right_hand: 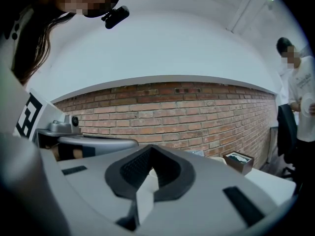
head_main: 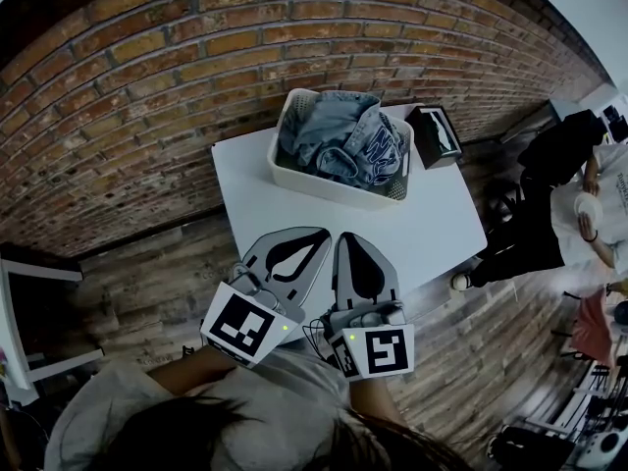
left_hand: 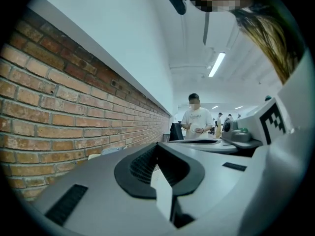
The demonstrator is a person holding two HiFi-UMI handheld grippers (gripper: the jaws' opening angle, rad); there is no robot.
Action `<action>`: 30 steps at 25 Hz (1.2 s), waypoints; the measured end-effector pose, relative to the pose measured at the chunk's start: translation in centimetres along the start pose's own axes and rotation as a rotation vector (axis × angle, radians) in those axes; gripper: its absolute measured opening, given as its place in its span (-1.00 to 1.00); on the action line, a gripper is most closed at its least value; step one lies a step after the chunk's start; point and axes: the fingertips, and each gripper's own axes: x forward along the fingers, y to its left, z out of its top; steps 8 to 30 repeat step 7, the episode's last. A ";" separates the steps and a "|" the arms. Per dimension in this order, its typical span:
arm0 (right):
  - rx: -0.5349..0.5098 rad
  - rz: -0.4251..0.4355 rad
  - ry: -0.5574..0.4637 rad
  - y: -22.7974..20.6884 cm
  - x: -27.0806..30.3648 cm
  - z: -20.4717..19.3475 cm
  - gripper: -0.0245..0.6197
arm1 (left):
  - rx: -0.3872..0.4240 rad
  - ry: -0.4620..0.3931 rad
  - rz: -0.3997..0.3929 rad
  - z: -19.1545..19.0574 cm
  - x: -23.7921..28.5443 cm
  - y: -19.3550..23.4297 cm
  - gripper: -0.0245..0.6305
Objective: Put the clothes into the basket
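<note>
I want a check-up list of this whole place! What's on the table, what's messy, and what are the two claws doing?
Surface: white table, holding a basket and a box.
Job's things: denim clothes lie piled in the white basket at the table's far side; no clothes seen outside it.
Clutter: one dark box beside the basket, near the table's far right corner.
Grippers: left claw and right claw are both shut and empty, held side by side over the table's near edge.
Cables: thin wires at the claws' bases; none seen on the table.
Surroundings: brick wall, wooden floor, people at the right.
</note>
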 end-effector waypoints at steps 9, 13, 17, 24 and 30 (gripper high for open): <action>0.002 0.005 0.004 0.4 0.0 -0.5 -0.91 | 0.008 0.002 -0.003 -0.3 -0.2 0.1 -0.90; 0.002 0.005 0.004 0.4 0.0 -0.5 -0.91 | 0.008 0.002 -0.003 -0.3 -0.2 0.1 -0.90; 0.002 0.005 0.004 0.4 0.0 -0.5 -0.91 | 0.008 0.002 -0.003 -0.3 -0.2 0.1 -0.90; 0.002 0.005 0.004 0.4 0.0 -0.5 -0.91 | 0.008 0.002 -0.003 -0.3 -0.2 0.1 -0.90; 0.002 0.005 0.004 0.4 0.0 -0.5 -0.91 | 0.008 0.002 -0.003 -0.3 -0.2 0.1 -0.90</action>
